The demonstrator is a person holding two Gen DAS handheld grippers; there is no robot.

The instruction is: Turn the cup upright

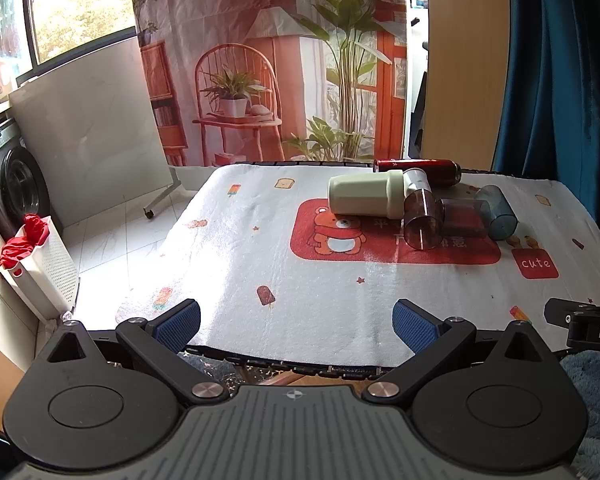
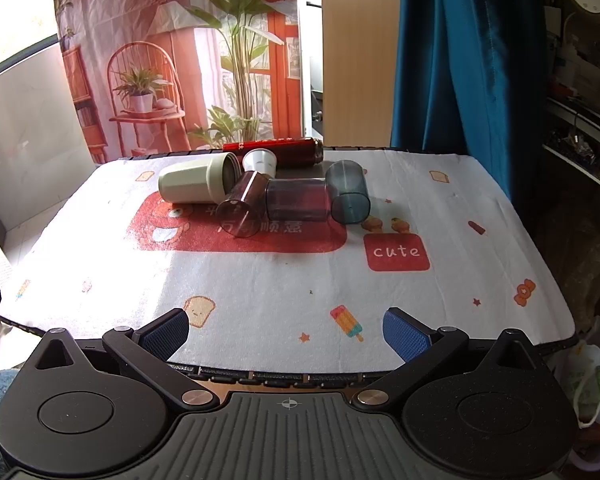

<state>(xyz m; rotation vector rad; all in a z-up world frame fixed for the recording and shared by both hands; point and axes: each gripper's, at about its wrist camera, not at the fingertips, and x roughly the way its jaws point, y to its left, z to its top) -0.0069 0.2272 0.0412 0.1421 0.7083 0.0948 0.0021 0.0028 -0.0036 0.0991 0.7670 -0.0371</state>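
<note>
No cup stands upright yet, so the task looks unstarted. On the bench, in the upper middle of both views, the cups lie on their sides in a touching cluster: a cream cup, a brown transparent cup, a dark smoky cup, a blue-grey cup and a small white cup, with a red can lying behind them. The left hand-held gripper and right hand-held gripper hover at the near edge, fingers apart, holding nothing, well apart from the cluster.
</note>
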